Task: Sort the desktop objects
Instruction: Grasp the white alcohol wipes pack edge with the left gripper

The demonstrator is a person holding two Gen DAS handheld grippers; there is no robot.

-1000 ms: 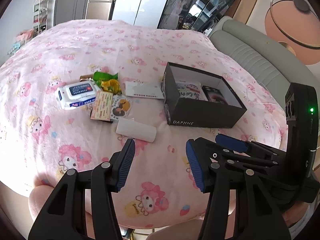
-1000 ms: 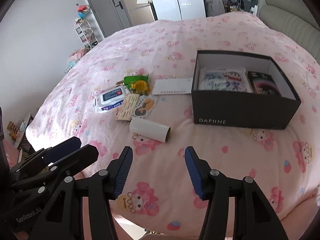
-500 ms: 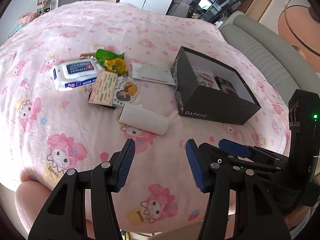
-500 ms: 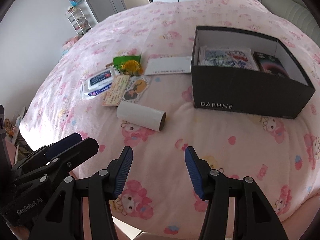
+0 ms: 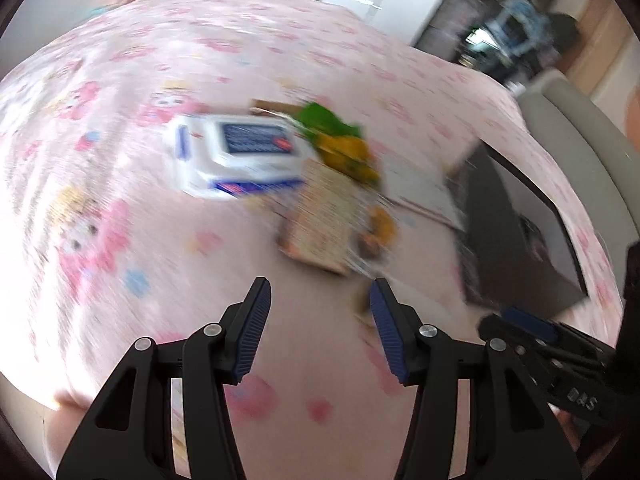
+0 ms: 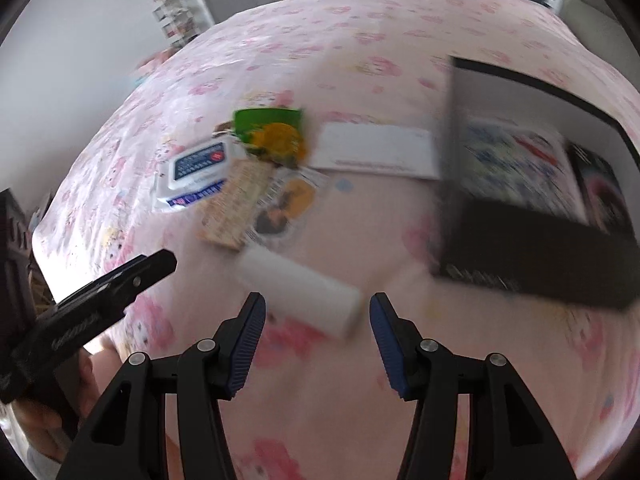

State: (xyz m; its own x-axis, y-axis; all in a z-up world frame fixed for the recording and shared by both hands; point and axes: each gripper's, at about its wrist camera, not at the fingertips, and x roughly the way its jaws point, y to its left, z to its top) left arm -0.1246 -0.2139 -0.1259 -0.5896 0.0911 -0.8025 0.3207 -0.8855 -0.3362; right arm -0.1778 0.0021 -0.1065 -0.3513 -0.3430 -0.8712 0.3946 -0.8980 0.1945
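Both of your grippers hang open and empty over the pink bedspread (image 6: 360, 28), the right gripper (image 6: 316, 340) just short of the white roll (image 6: 298, 292), the left gripper (image 5: 318, 330) near the card (image 5: 320, 228) and wipes pack (image 5: 240, 156), with the black box (image 6: 532, 264) to the right.

I saw a pink cartoon-print bedspread (image 6: 360, 40), a white roll (image 6: 304, 292) ahead of my right hand-held gripper (image 6: 316, 332), a white-and-blue wipes pack (image 5: 240, 156), and a black box (image 6: 532, 264).
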